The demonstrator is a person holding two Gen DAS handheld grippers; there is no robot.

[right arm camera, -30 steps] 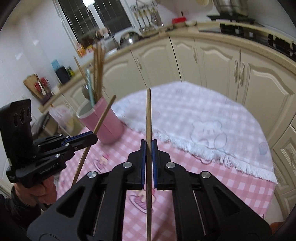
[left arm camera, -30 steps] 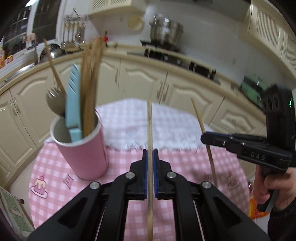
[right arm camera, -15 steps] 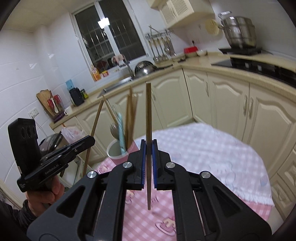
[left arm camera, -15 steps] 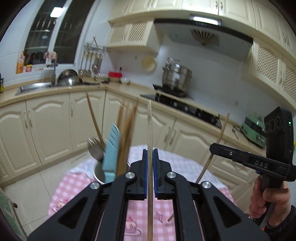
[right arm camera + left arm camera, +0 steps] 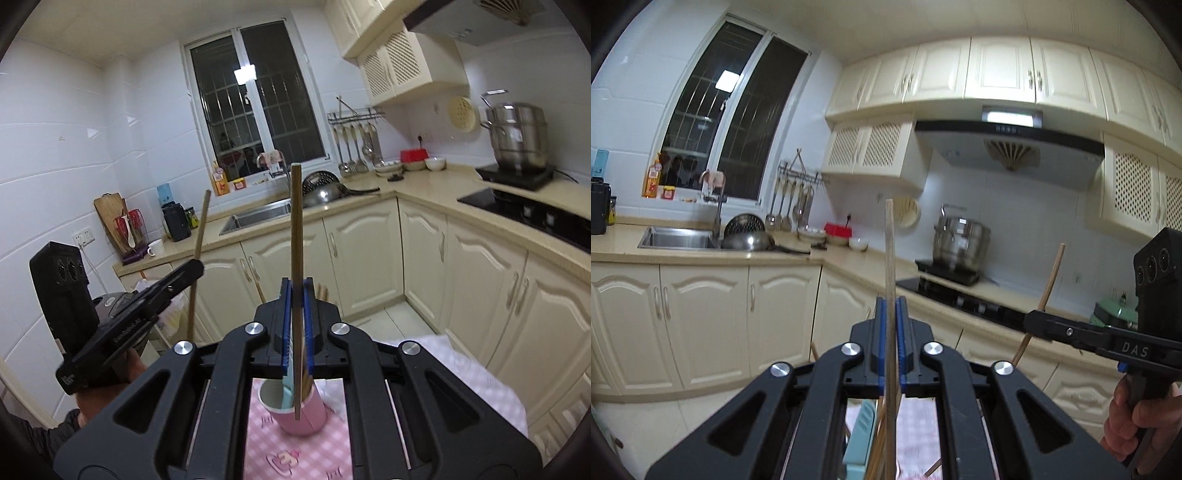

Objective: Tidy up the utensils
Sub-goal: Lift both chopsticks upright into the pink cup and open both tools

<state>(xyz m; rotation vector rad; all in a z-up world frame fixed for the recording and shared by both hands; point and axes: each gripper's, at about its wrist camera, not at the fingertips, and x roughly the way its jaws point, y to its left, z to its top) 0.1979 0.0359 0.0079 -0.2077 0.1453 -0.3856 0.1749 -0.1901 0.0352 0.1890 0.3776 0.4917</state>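
Observation:
My left gripper is shut on an upright wooden chopstick, held high over the table. The right gripper appears at the right of the left wrist view, clamping a second chopstick. In the right wrist view my right gripper is shut on that chopstick, and the left gripper holds its own stick at the left. Below stands the pink cup with a light blue utensil and several chopsticks in it. The blue utensil also shows under the left jaws.
A pink checked tablecloth covers the table, with a white cloth on its right. Cream cabinets ring the room, with a sink, a steel pot on the stove, and hanging ladles.
Both grippers have risen with their chopsticks and tipped toward level. The cup has dropped from the middle of the views to the bottom edge. Both grips are unchanged.

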